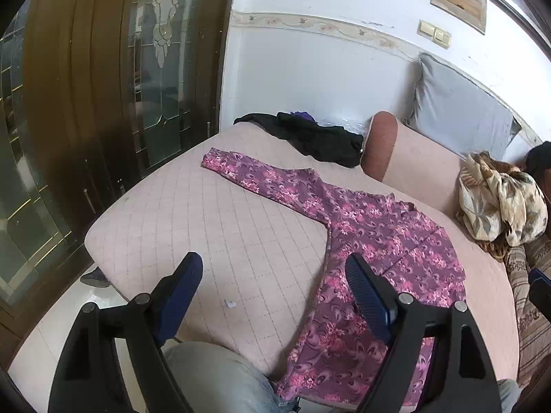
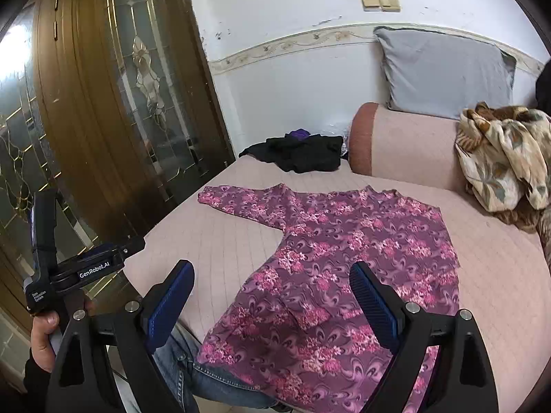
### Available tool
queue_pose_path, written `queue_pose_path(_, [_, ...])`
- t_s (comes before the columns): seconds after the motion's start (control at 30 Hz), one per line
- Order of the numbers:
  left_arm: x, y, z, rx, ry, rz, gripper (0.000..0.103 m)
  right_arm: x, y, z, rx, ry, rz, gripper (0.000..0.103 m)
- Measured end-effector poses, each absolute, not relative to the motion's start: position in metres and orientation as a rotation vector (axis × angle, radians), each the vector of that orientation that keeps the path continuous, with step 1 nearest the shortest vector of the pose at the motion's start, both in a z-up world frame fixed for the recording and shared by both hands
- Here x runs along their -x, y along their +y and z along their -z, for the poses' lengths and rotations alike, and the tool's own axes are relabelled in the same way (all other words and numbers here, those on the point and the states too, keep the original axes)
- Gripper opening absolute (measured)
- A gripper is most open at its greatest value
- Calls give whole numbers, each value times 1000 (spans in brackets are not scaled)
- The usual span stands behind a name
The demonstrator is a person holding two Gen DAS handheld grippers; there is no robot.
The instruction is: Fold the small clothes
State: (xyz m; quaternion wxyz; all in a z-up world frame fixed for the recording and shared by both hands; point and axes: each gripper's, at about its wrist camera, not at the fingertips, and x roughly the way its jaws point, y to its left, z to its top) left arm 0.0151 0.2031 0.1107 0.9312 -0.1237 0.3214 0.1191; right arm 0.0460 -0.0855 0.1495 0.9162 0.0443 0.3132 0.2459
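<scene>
Left gripper (image 1: 275,299): ours, fingers spread, holding nothing.
Right gripper (image 2: 272,304): likewise spread, empty.
Shirt (image 2: 337,258): flat on the sofa (image 2: 224,241), hem overhanging near edge; we judge it could slide off.
Sleeve (image 2: 241,203): far left; careless pinching could bunch it.

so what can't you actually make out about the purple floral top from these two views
- Purple floral top, its hem: cut off by the bottom edge and the right gripper fingers in the right wrist view.
- Its right sleeve: not visible in either view, perhaps folded under.
- Black clothes: too crumpled to identify.
- Left gripper: open, holding nothing.
</scene>
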Motion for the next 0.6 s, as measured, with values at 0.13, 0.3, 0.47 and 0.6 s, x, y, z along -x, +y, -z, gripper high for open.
queue_pose_path(0.13, [-39,223,-105,302,669,-239,89,-65,-69,-150,-82,666,-523,94])
queue_pose_path(0.3, [-97,265,-87,461,718,-204,89,-109,-46,-144,-102,712,-559,94])
queue_pose_path(0.47, [-174,315,-48,583,785,-223,89,-176,-23,-122,-185,793,-596,94])
queue_pose_path(0.6, [-242,352,-5,667,873,-206,89,-238,-3,-89,-223,876,-611,94])
